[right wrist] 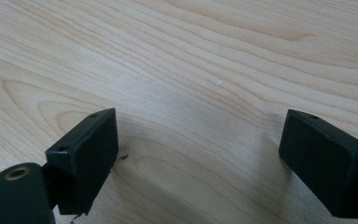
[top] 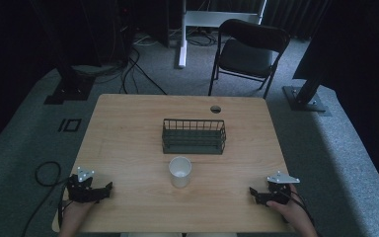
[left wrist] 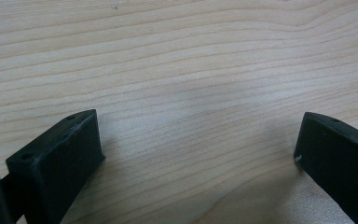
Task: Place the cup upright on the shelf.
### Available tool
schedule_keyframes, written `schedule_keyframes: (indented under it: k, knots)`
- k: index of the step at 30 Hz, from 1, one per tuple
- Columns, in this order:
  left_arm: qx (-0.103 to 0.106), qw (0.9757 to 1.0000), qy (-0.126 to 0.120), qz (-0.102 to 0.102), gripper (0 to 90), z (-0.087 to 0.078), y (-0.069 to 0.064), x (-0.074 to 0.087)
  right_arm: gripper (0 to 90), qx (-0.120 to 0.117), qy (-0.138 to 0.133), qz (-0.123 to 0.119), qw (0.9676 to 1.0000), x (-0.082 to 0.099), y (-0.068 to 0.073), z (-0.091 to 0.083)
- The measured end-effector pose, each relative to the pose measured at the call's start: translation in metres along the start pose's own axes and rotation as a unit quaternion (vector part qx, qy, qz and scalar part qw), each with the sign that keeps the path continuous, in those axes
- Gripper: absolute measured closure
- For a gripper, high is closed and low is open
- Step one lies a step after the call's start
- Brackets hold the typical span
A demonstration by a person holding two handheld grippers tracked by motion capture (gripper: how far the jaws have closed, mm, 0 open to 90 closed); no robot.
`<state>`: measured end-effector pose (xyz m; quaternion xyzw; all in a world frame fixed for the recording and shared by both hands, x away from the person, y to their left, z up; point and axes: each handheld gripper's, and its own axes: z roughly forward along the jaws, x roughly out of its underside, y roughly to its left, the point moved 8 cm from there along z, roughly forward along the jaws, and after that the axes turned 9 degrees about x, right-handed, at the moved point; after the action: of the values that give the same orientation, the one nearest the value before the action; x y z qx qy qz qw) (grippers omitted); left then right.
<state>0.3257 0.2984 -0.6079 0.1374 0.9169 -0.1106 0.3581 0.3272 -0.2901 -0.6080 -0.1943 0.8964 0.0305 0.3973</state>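
Observation:
A white paper cup stands upright near the middle of the wooden table, just in front of a dark wire basket. My left gripper rests at the table's front left, held by a hand, pointing right toward the cup. At the front right my right gripper points left. In the left gripper view the left gripper stands open over bare wood, jaws wide apart. The right gripper in its own view is likewise open with nothing between its jaws.
A black folding chair stands beyond the table's far edge. A round cable hole sits near the far edge. Cables lie on the grey floor at the left. Dark stand legs flank the table.

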Motion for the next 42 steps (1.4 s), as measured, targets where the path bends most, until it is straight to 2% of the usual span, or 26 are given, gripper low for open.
schedule_keyframes:
  k: [19, 25, 27, 34, 37, 41, 42]
  knots:
    - [0.000, 1.0000, 0.000, 0.000, 0.9, 0.000, 0.000, 0.000, 13.4, 0.003, 0.005, 0.005, 1.0000, -0.001, -0.002, -0.001]
    - [0.000, 1.0000, 0.000, 0.000, 0.9, 0.000, 0.000, 0.000, 13.3, 0.002, -0.003, -0.001, 1.0000, -0.006, -0.001, -0.003]
    - [0.000, 1.0000, 0.000, 0.000, 0.9, 0.000, 0.000, 0.000, 13.1, 0.000, -0.007, 0.000, 1.0000, -0.009, 0.001, -0.003]
    - [0.000, 1.0000, 0.000, 0.000, 0.9, 0.000, 0.000, 0.000, 12.9, -0.010, -0.017, -0.018, 0.9996, -0.020, 0.009, -0.006]
    - [0.000, 1.0000, 0.000, 0.000, 0.9, 0.000, 0.000, 0.000, 12.9, -0.007, -0.019, -0.024, 0.9995, -0.023, 0.010, -0.007]
    - [0.000, 1.0000, 0.000, 0.000, 0.9, 0.000, 0.000, 0.000, 13.0, -0.017, -0.026, -0.031, 0.9990, -0.030, 0.016, -0.008]
    - [0.000, 1.0000, 0.000, 0.000, 0.9, 0.000, 0.000, 0.000, 13.0, -0.026, -0.031, -0.028, 0.9988, -0.035, 0.020, -0.009]
